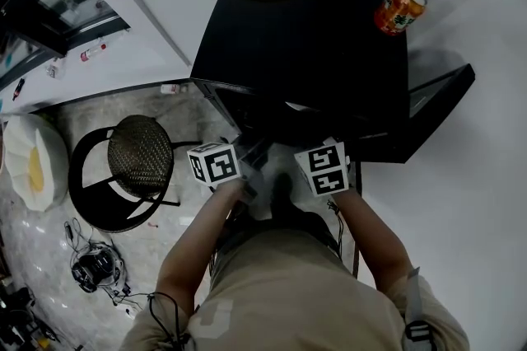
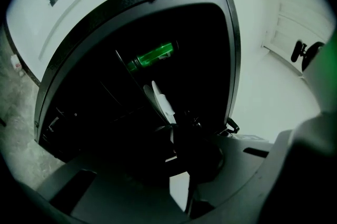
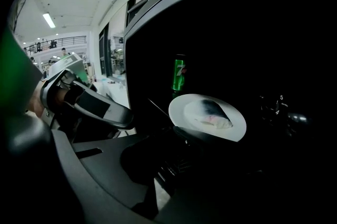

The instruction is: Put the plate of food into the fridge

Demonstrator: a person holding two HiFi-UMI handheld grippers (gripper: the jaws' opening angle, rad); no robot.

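Left hand-held gripper (image 2: 176,131) beside right hand-held gripper (image 3: 179,131)

Your head cam looks steeply down on the fridge (image 1: 313,36) top. Both gripper cams sit close at its open front, side by side, facing in; they share the plate (image 3: 181,107) and green drink (image 3: 179,74).

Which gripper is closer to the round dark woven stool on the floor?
Left. The left gripper is just right of the round dark woven stool; the right gripper sits farther right, beyond it.

Person wears a tan short-sleeved shirt (image 1: 288,292) with a dark shoulder strap (image 1: 414,304). White left cube (image 1: 216,164) and right cube (image 1: 324,169) bear black square markers.
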